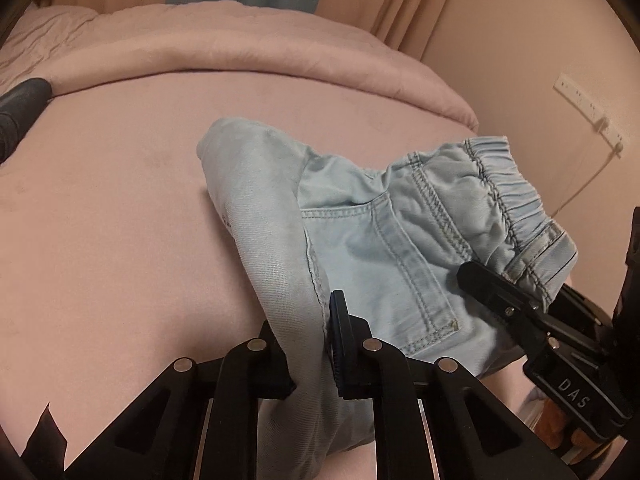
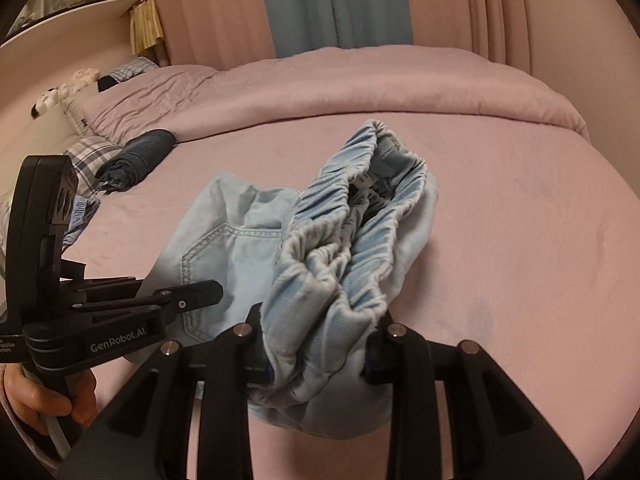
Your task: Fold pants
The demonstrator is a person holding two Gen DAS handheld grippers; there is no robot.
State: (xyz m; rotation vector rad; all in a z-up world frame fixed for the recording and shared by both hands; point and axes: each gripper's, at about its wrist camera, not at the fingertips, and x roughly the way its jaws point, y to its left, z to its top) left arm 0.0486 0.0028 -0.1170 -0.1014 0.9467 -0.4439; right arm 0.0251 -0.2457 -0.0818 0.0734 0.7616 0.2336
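On the bed's [image 1: 100, 240] near edge, towards its right side, the pants [image 1: 380, 232] sat bunched and half lifted, held from 2 sides. Farther left, near the left edge, a rolled dark garment [image 2: 136, 156] lay well apart from them.

Starting at the left, the left gripper [image 1: 310, 344] was pinching a folded side edge of the pants, cloth running down between its fingers and hanging below them. That fold looked thick, and the risk I judged greatest was 1 layer sliding free if the hands drew apart too fast, which would let the fold fall open.

To the right, the right gripper [image 2: 316, 344] was clamped on the gathered elastic waistband [image 2: 352, 240], with several ruffled layers bunched between its fingers. Because the elastic was scrunched rather than flat, it could have crept out of the grip, or the gripper may have caught only some of the layers; then the waistband would sag unevenly and the fold would come out skewed.

Most of the pants lay ahead of both grippers, the back pocket facing up between them. Dragging them across the soft cover could also have rumpled the underside.
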